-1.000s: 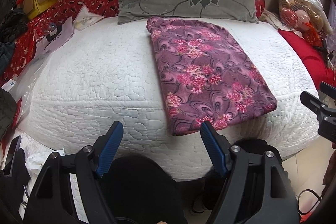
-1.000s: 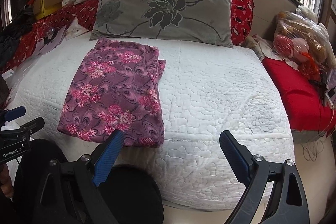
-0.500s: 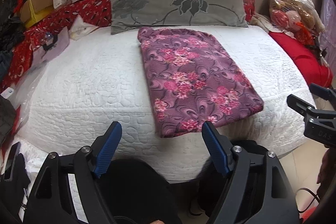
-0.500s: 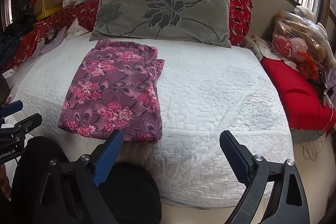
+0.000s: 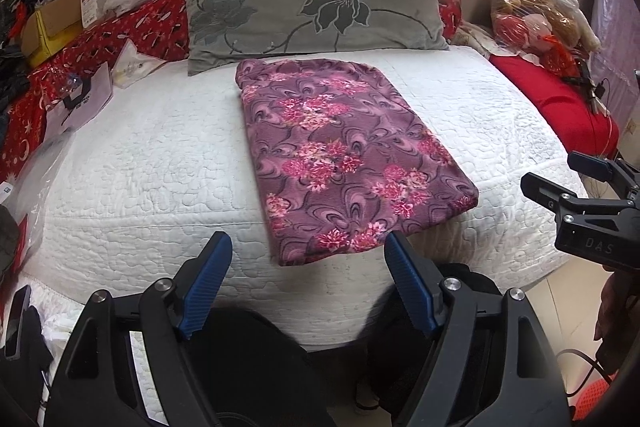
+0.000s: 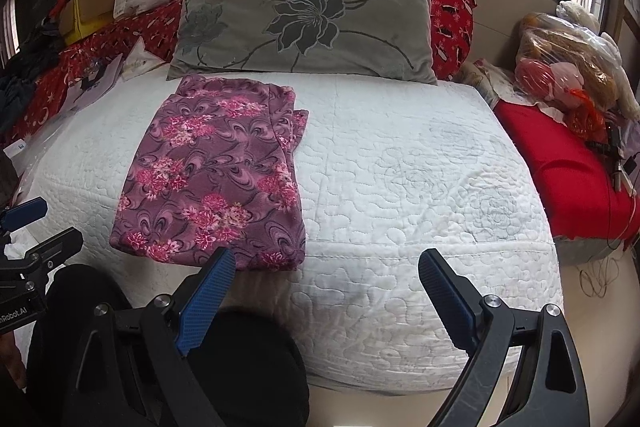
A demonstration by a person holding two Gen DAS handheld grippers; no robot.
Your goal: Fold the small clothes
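A purple garment with pink flowers point(image 5: 340, 155) lies folded into a flat rectangle on the white quilted bed point(image 5: 152, 163); it also shows in the right wrist view point(image 6: 216, 175). My left gripper point(image 5: 308, 275) is open and empty, held off the bed's near edge just in front of the garment's near end. My right gripper point(image 6: 326, 291) is open and empty, held off the near edge to the right of the garment. Each gripper shows at the edge of the other's view: the right one point(image 5: 560, 179) and the left one point(image 6: 36, 223).
A grey flowered pillow point(image 5: 312, 11) leans at the head of the bed on a red bolster. Boxes, papers and clothes point(image 5: 64, 27) pile at the left. A red cushion point(image 6: 568, 163) and bagged soft toys point(image 6: 568, 67) sit at the right. Cables lie on the floor point(image 6: 596, 279).
Both grippers have drawn back a little from the bed and stayed open. The folded garment has not moved.
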